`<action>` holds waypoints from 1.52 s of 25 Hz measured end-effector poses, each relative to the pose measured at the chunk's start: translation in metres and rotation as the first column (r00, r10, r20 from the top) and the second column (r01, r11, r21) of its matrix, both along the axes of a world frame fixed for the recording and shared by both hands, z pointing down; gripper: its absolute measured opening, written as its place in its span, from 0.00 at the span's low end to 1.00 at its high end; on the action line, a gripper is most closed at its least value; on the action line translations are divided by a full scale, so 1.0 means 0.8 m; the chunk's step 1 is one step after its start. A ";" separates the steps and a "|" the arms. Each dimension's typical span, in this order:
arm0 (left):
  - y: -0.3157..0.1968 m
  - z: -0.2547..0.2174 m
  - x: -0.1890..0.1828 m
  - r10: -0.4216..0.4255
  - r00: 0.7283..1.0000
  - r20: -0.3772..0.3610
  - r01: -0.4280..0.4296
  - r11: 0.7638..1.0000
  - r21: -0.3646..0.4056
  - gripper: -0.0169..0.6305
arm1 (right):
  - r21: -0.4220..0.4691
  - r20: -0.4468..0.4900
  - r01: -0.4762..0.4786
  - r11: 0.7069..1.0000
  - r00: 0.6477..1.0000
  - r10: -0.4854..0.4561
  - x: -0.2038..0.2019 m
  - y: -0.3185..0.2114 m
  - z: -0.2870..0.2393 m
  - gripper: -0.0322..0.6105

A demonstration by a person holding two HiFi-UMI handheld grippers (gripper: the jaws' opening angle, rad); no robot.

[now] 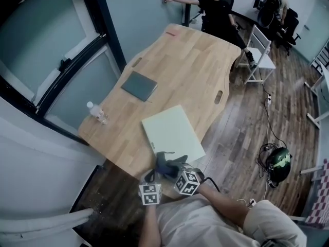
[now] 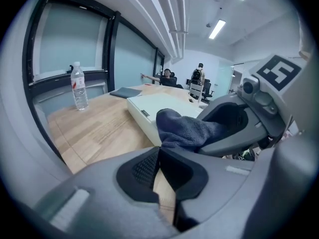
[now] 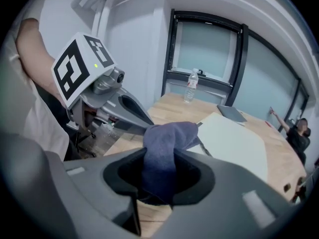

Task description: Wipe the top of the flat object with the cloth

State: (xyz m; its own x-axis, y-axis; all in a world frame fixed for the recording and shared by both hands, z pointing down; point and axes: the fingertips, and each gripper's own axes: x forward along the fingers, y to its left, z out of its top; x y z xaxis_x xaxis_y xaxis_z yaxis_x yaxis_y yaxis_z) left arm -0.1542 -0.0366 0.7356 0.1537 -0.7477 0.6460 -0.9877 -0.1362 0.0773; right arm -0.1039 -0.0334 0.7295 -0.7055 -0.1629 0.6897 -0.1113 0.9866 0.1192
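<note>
- Two grippers sit close together at the near end of the table [image 1: 195, 60]. Both are just beside the cloth [image 1: 165, 163], which hangs over the near end of the pale flat object [image 1: 172, 133].
- My right gripper [image 3: 162, 158] is clamped on the cloth. A thick dark-blue fold stands up between its jaws, bunched rather than spread.
- My left gripper [image 2: 158, 151] has its jaws drawn together. I see only a sliver of bare wood between the pads and no cloth there, though its tips reach right up to the cloth's edge.
- From these views I cannot tell whether the cloth already rests on the flat object's top or hangs just above it. I judge the wiping has not properly begun.
- First risk: with the cloth this bunched, only a small lump would meet the surface, and a hard jaw tip could scrape the top instead.
- Second risk: the flat object lies loose with one corner near the table edge on my right. A sideways stroke could push it off that edge, while a stroke away from me could shove it toward the dark slab [image 1: 139, 85] and the water bottle [image 1: 96, 112].
- Third risk: the grippers are crowded together. If I sweep the right one without first clearing the left, they may knock into each other or drag the cloth out of the grip.
- Pressing too hard could also pull the fold out through the jaws.
</note>
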 end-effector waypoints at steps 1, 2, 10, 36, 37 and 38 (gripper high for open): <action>0.000 -0.005 0.003 -0.007 1.000 0.006 0.007 1.000 0.004 0.04 | 0.000 -0.003 -0.008 1.000 1.000 0.008 0.006 -0.003 -0.001 0.27; 0.001 -0.009 0.009 -0.012 1.000 0.009 0.012 1.000 0.007 0.04 | 0.001 -0.009 -0.017 1.000 1.000 0.017 0.015 -0.005 -0.003 0.27; 0.002 -0.016 0.071 0.038 0.999 0.025 -0.039 0.999 0.017 0.04 | 0.004 -0.038 -0.156 0.988 0.987 0.156 0.106 -0.037 -0.002 0.27; 0.090 -0.065 0.093 -0.100 0.995 -0.021 0.101 0.993 0.061 0.04 | -0.220 0.078 -0.794 0.566 0.564 0.822 0.361 -0.101 -0.043 0.27; 0.073 -0.076 0.078 -0.150 0.987 -0.049 0.153 0.986 0.070 0.04 | -0.314 0.119 -0.818 0.482 0.470 0.875 0.361 -0.105 -0.058 0.27; 0.056 -0.089 0.065 -0.196 0.977 -0.083 0.203 0.976 0.084 0.04 | -0.431 0.157 -0.819 0.379 0.345 0.925 0.359 -0.105 -0.072 0.27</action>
